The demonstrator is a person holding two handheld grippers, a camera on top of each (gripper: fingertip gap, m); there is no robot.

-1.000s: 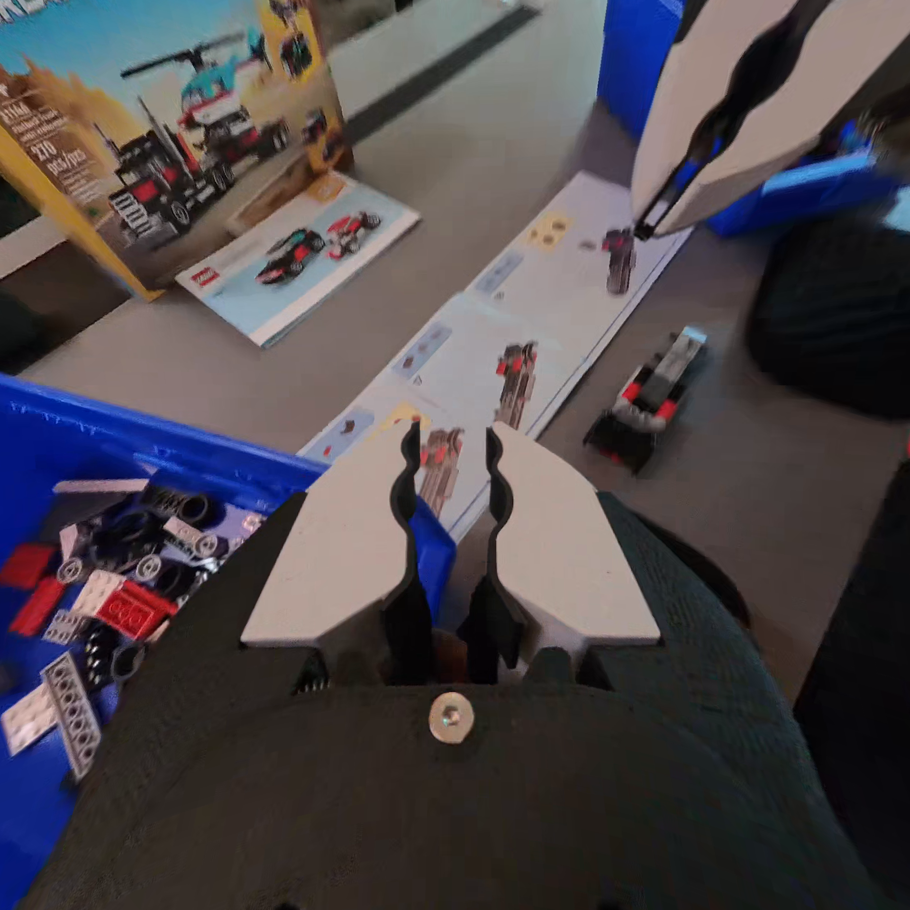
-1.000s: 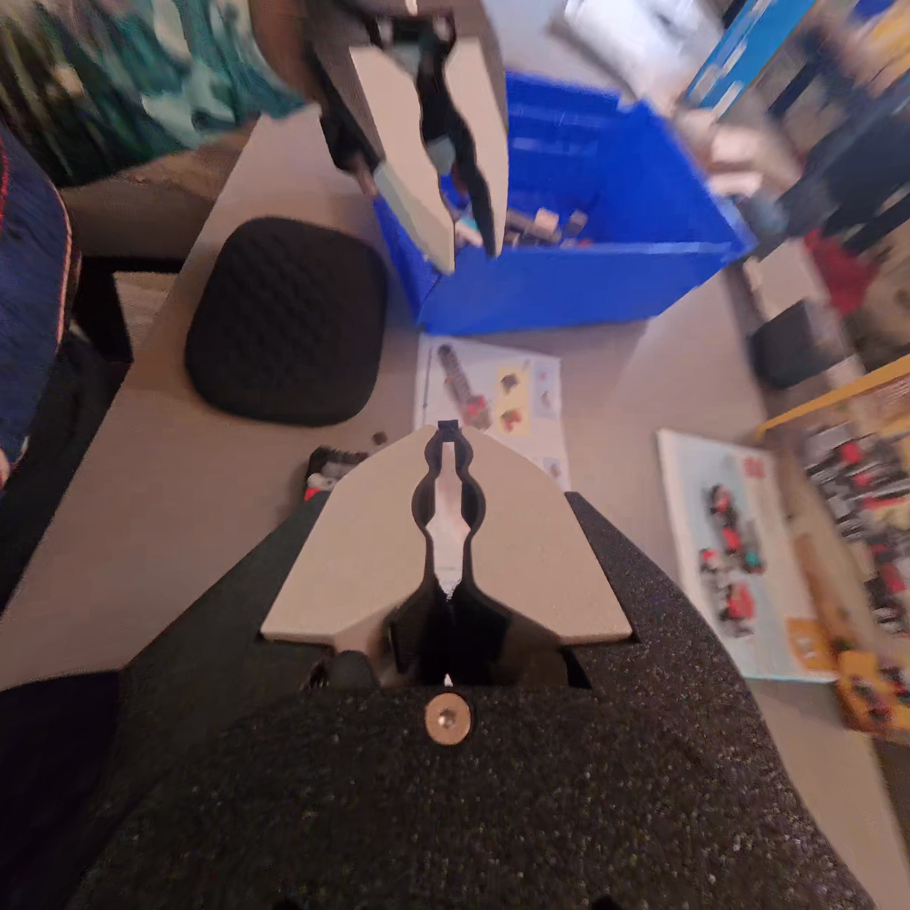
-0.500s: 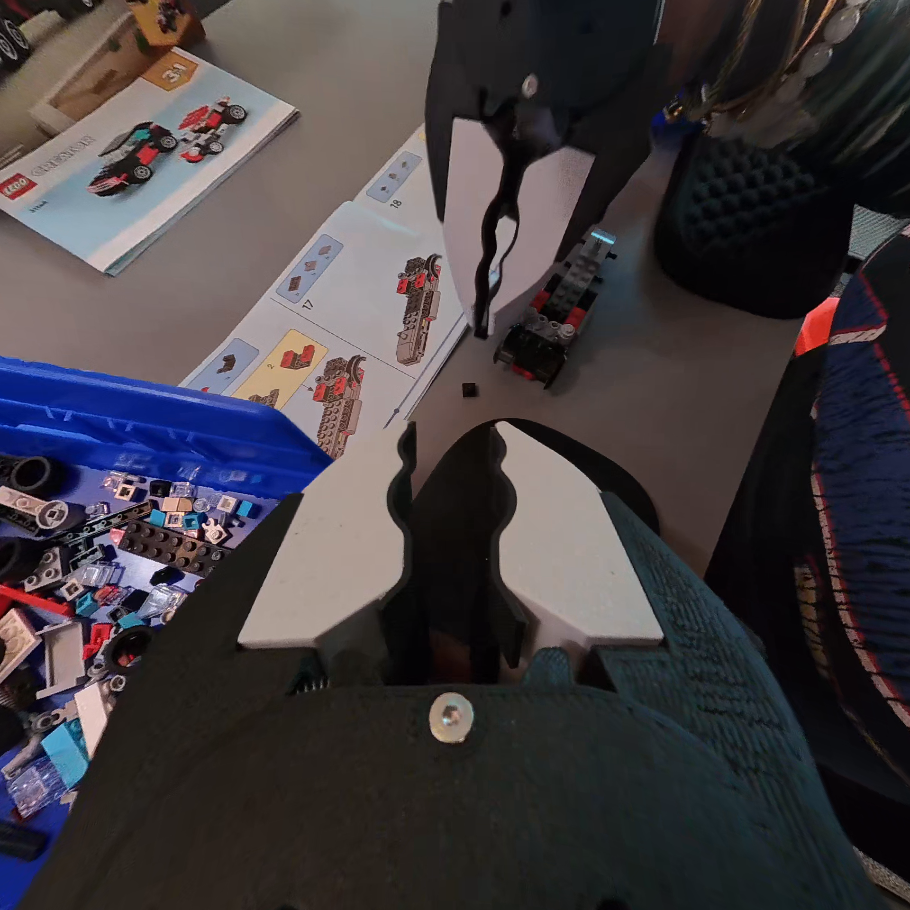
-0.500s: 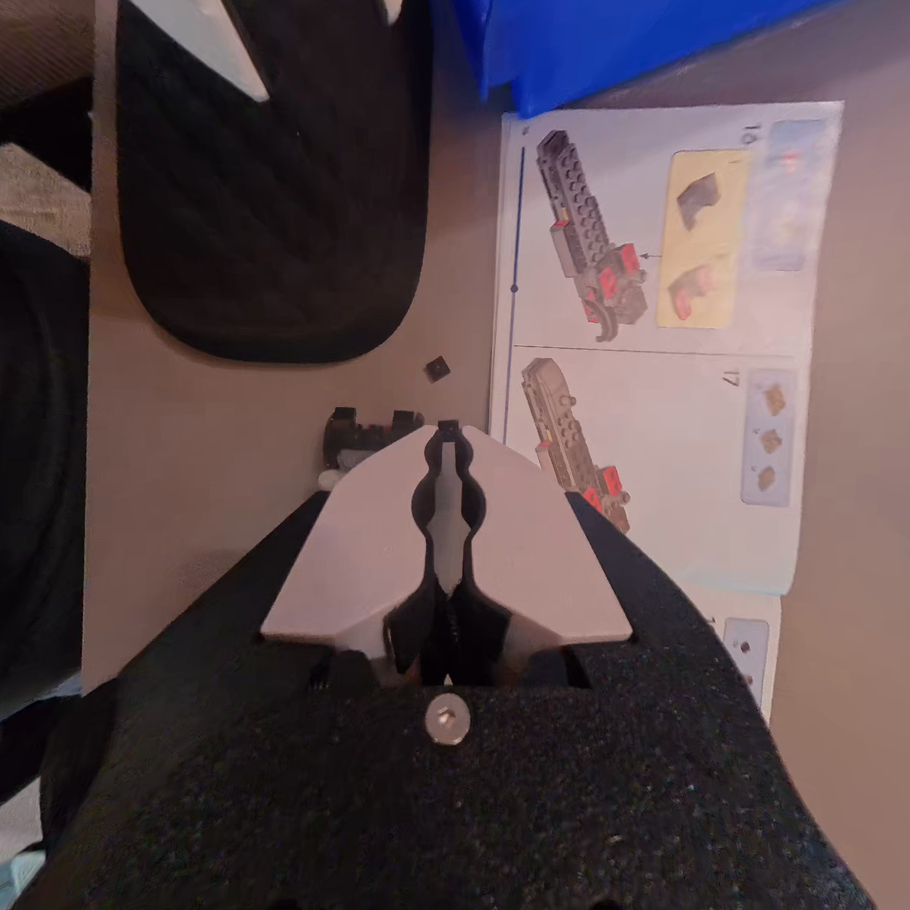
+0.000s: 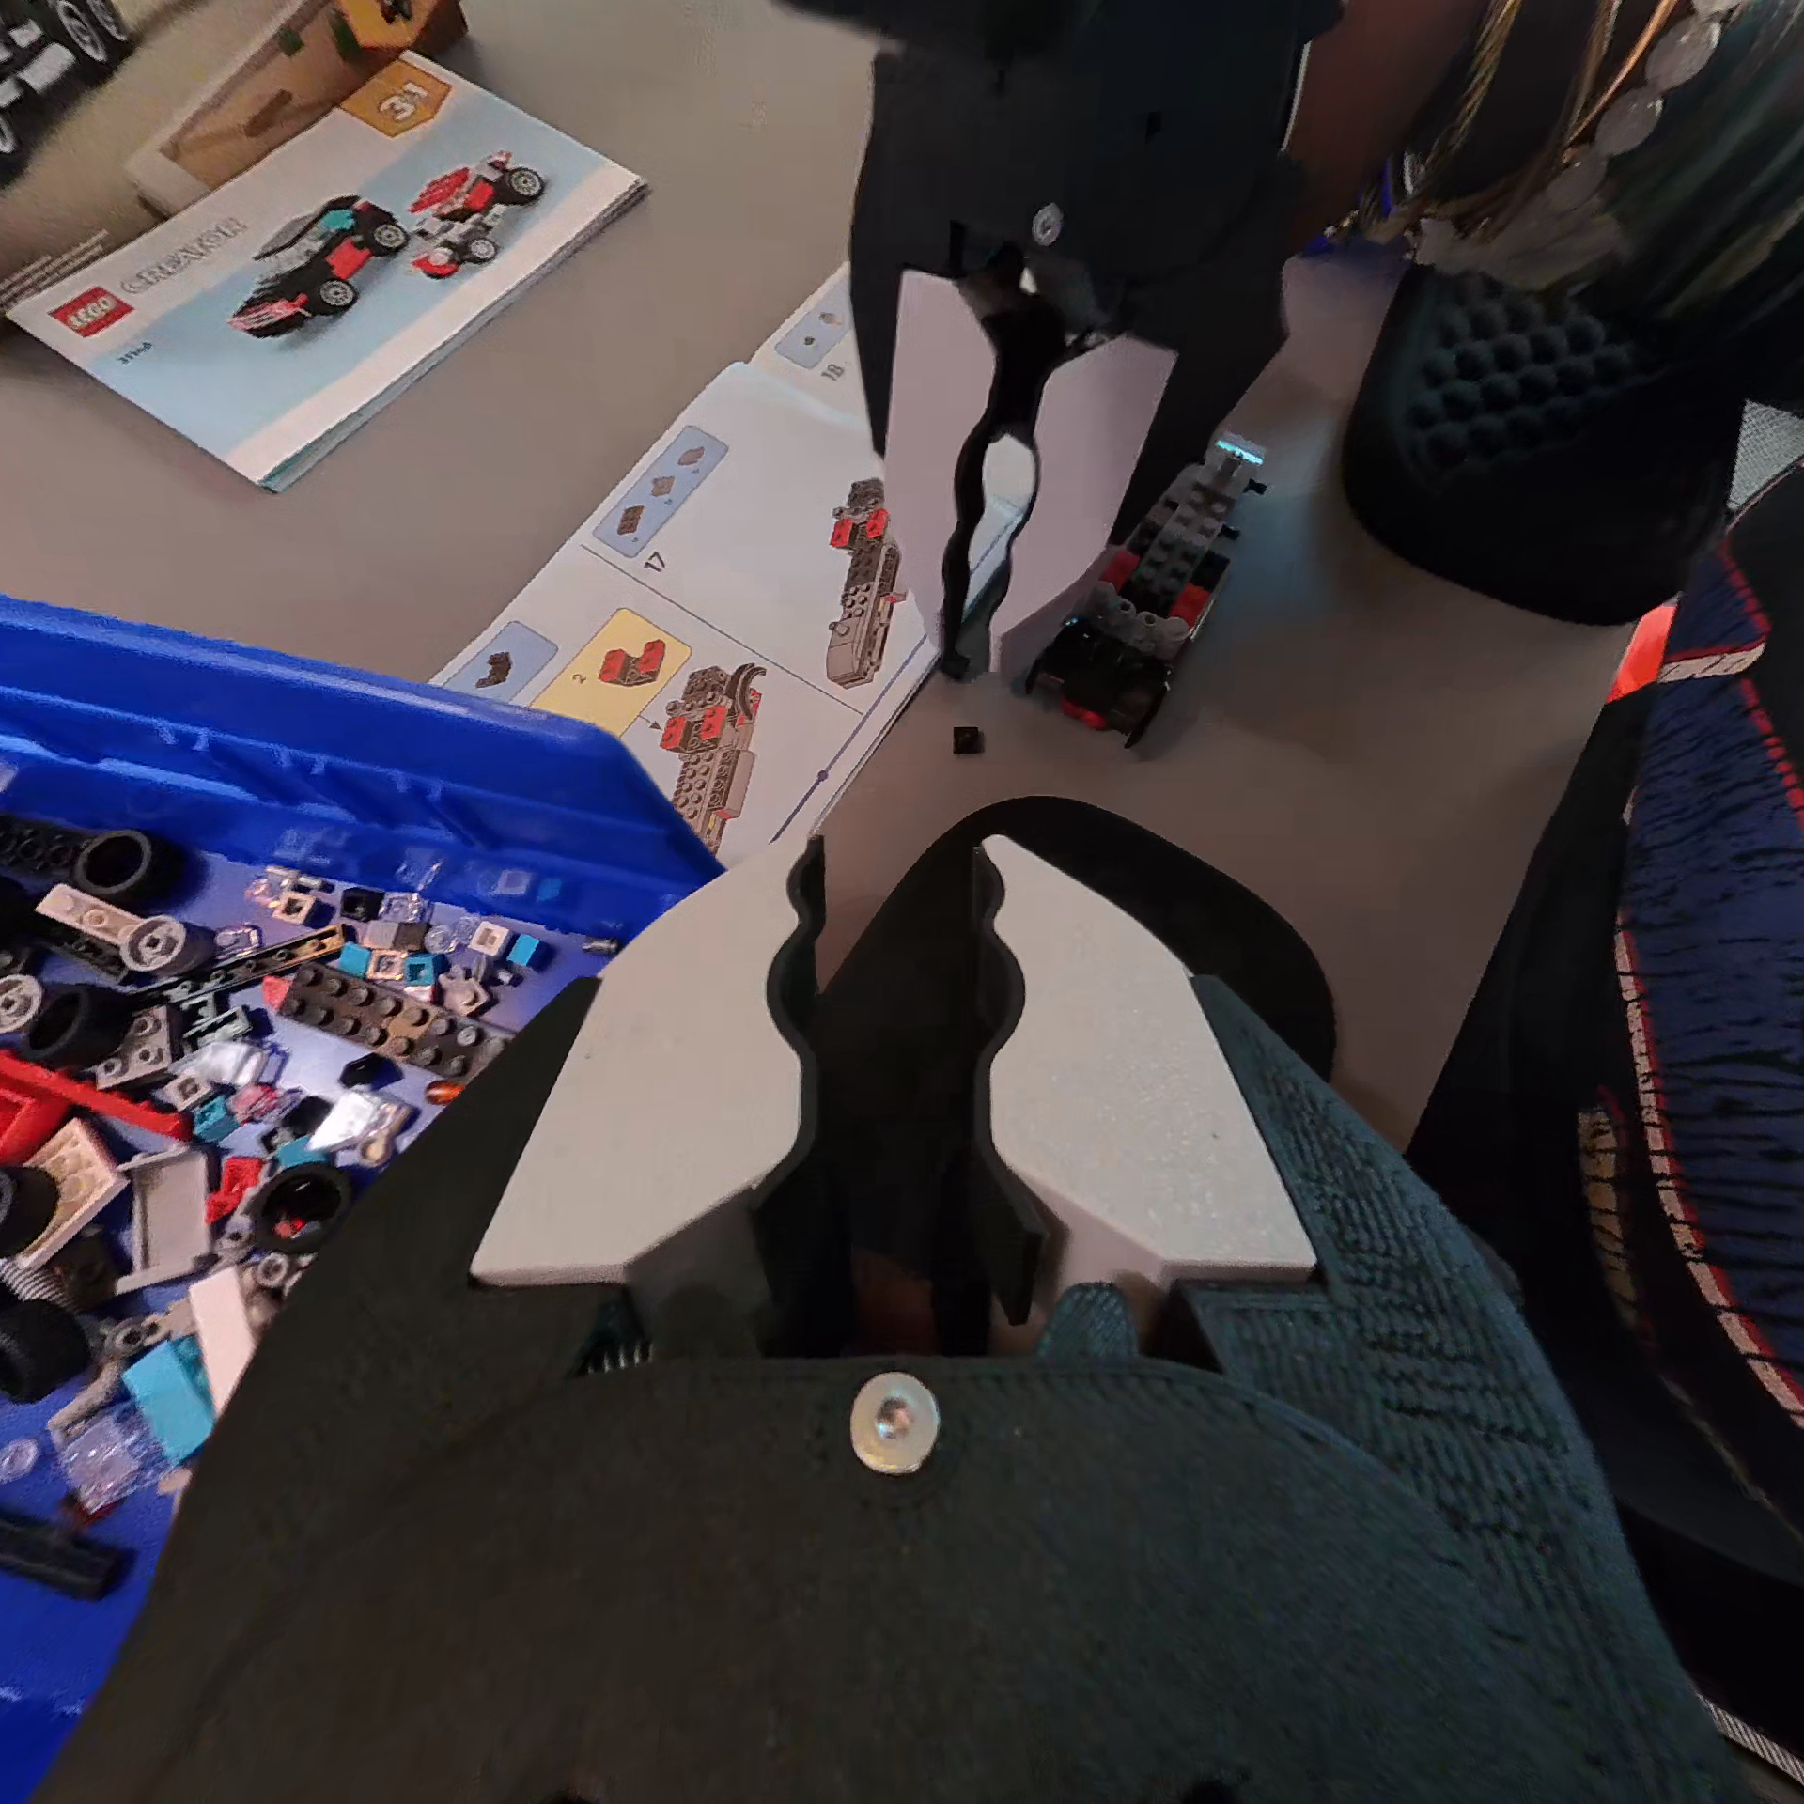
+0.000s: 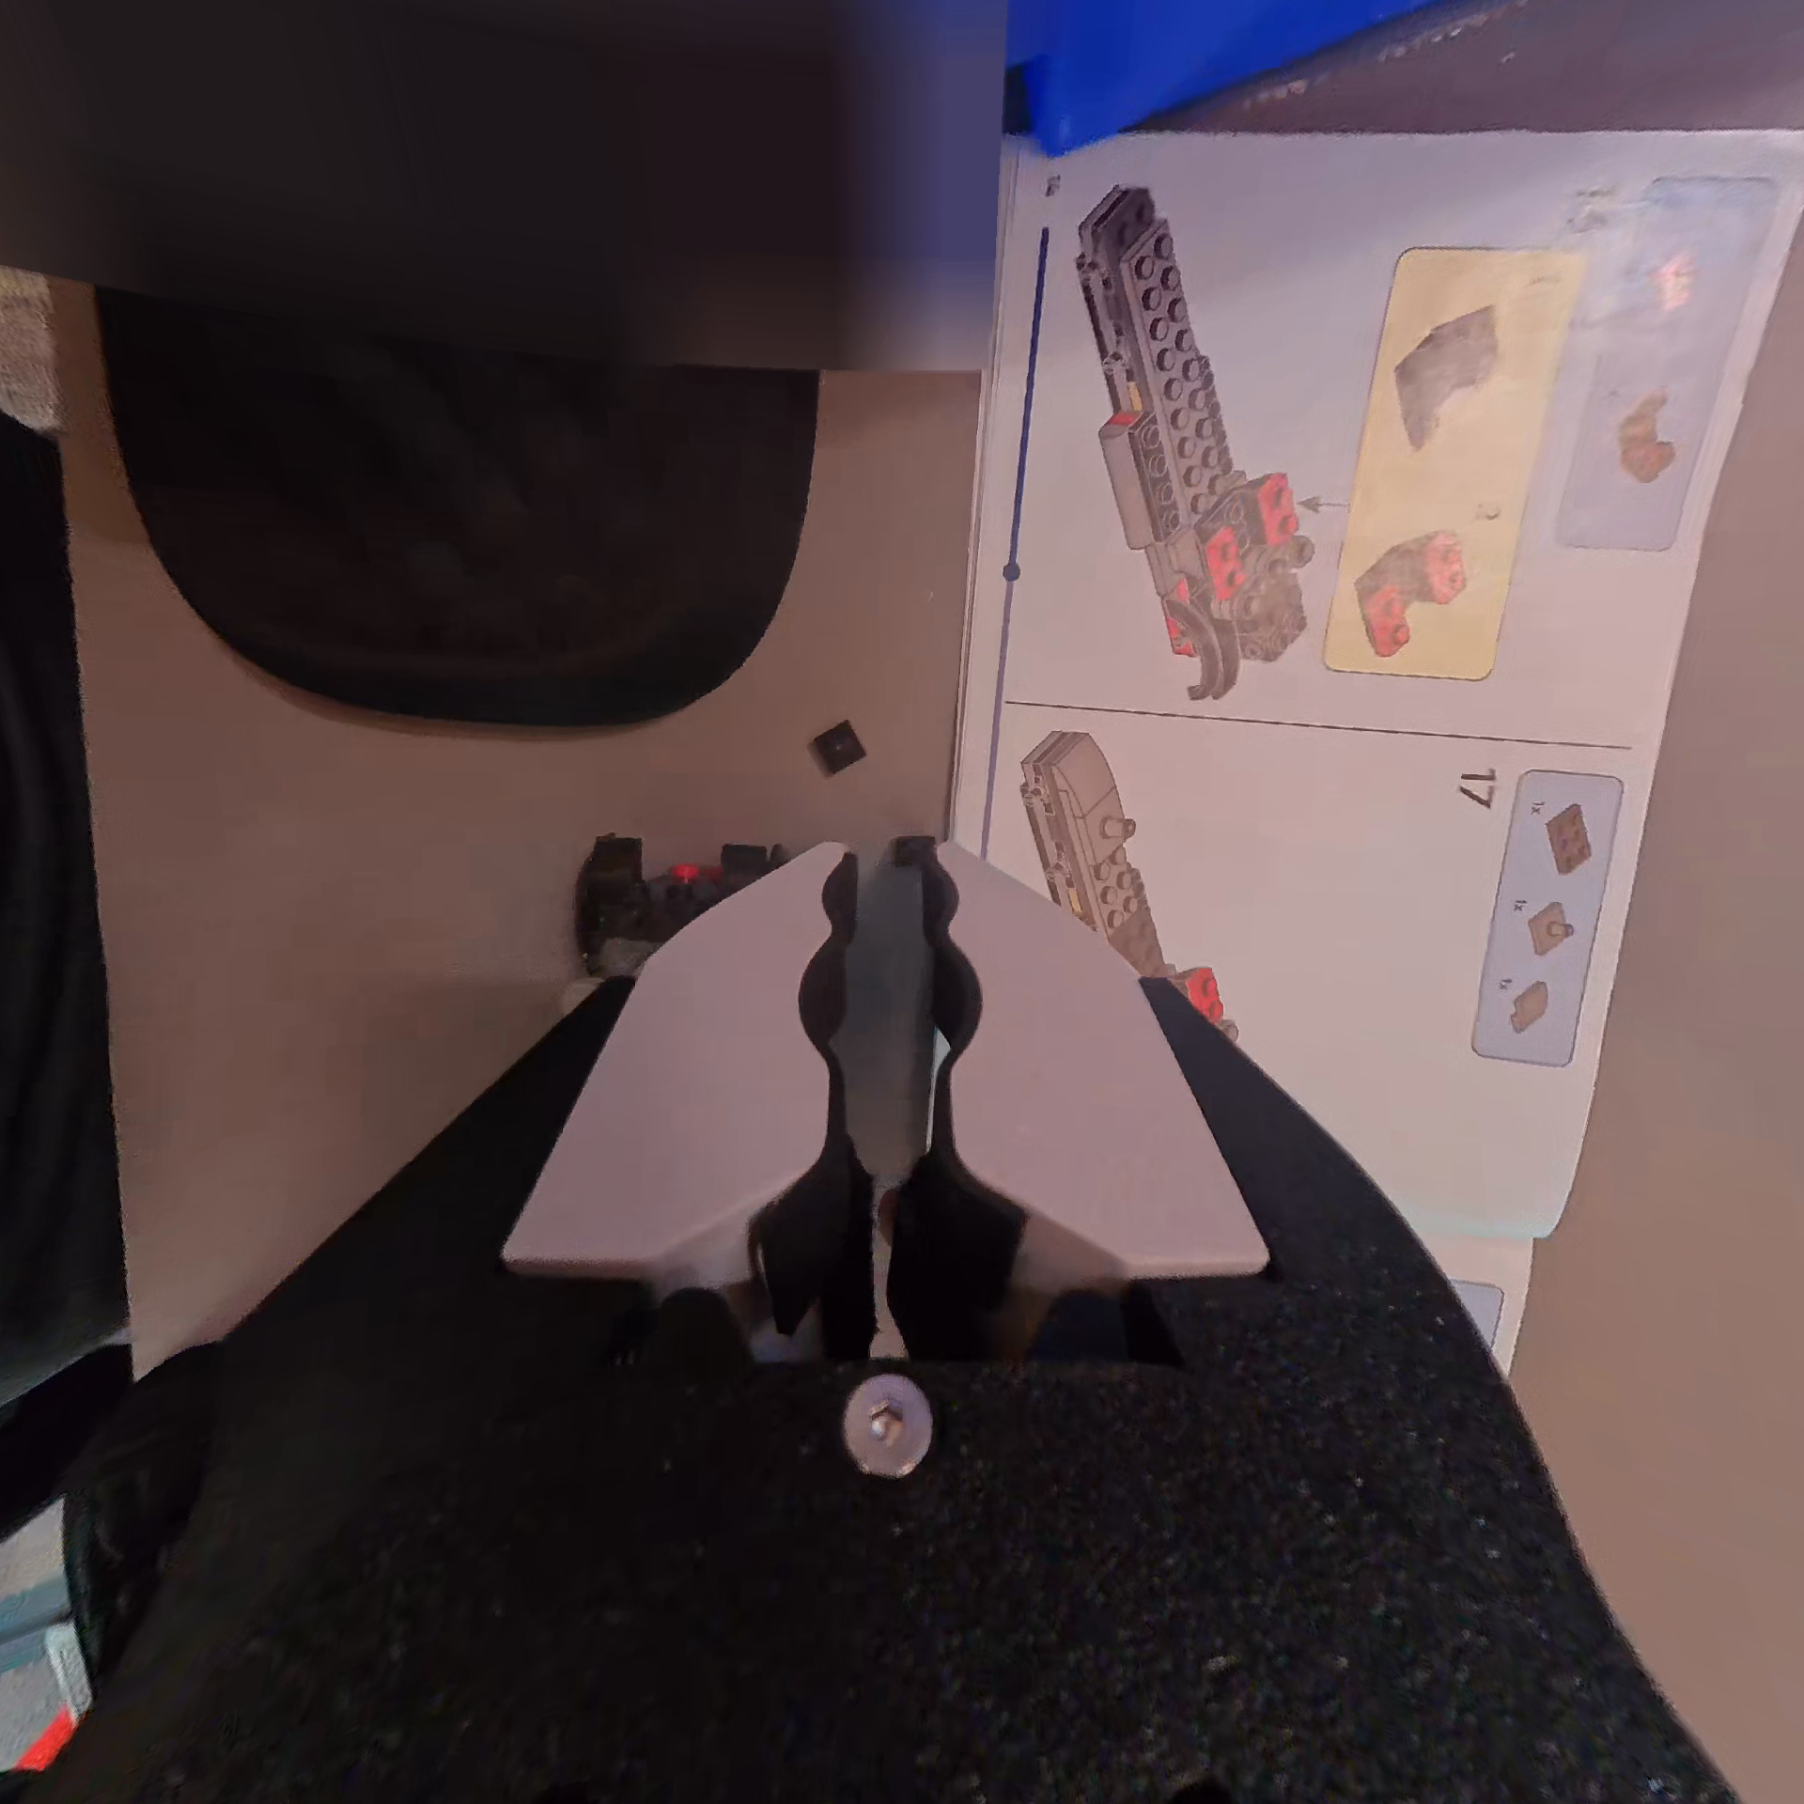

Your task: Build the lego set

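Note:
The partly built black, grey and red Lego vehicle (image 5: 1142, 605) lies on the table beside the open instruction booklet (image 5: 742, 586). It is partly hidden behind my right fingers in the right wrist view (image 6: 674, 898). My right gripper (image 6: 890, 855) points down at the table just left of the vehicle's front, jaws slightly parted. A tiny dark piece (image 6: 913, 849) sits at the right fingertip. It also shows from outside in the left wrist view (image 5: 966, 654). A small black square piece (image 6: 838, 750) lies loose on the table. My left gripper (image 5: 893, 857) is open and empty.
A blue bin (image 5: 293, 722) with several loose bricks sits at left. Black pads lie below my left gripper (image 5: 1171, 879) and behind the vehicle (image 5: 1523, 439). A second booklet (image 5: 322, 264) lies at the back left. A person's dark clothing (image 5: 1708, 879) is at right. My right fingertips sit around 12 cm from my left ones.
My right gripper swung down to the table beside the vehicle, and its jaws parted slightly. My left gripper turned from the bin toward the booklet and vehicle, then held still.

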